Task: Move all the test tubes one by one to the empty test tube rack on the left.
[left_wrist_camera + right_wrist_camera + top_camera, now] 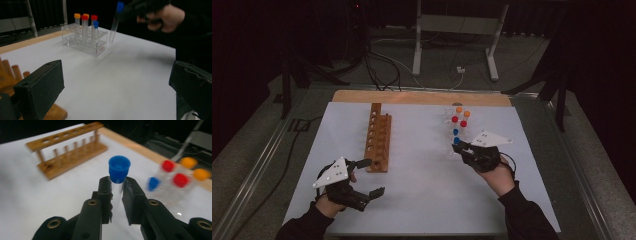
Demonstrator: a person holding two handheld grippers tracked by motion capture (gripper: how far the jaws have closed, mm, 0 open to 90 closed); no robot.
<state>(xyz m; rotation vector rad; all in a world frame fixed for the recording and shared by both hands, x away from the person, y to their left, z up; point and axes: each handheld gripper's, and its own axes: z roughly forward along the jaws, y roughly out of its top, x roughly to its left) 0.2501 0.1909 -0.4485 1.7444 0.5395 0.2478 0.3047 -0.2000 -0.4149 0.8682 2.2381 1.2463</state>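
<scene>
Item: blue-capped tube [119, 171], grasped just under its cap by the right gripper [117, 195], lifted clear beside the clear rack [85, 40], presumably bound for the wooden rack [378, 140]. Left gripper [371, 176]: fingers released, waiting above the tabletop [422, 165].

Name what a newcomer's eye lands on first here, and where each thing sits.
First, the blue-capped tube clamped in the right gripper, lifted beside the clear rack on the table's right. That rack holds orange-, red- and blue-capped tubes. The wooden rack stands left of centre, by the open left gripper.
</scene>
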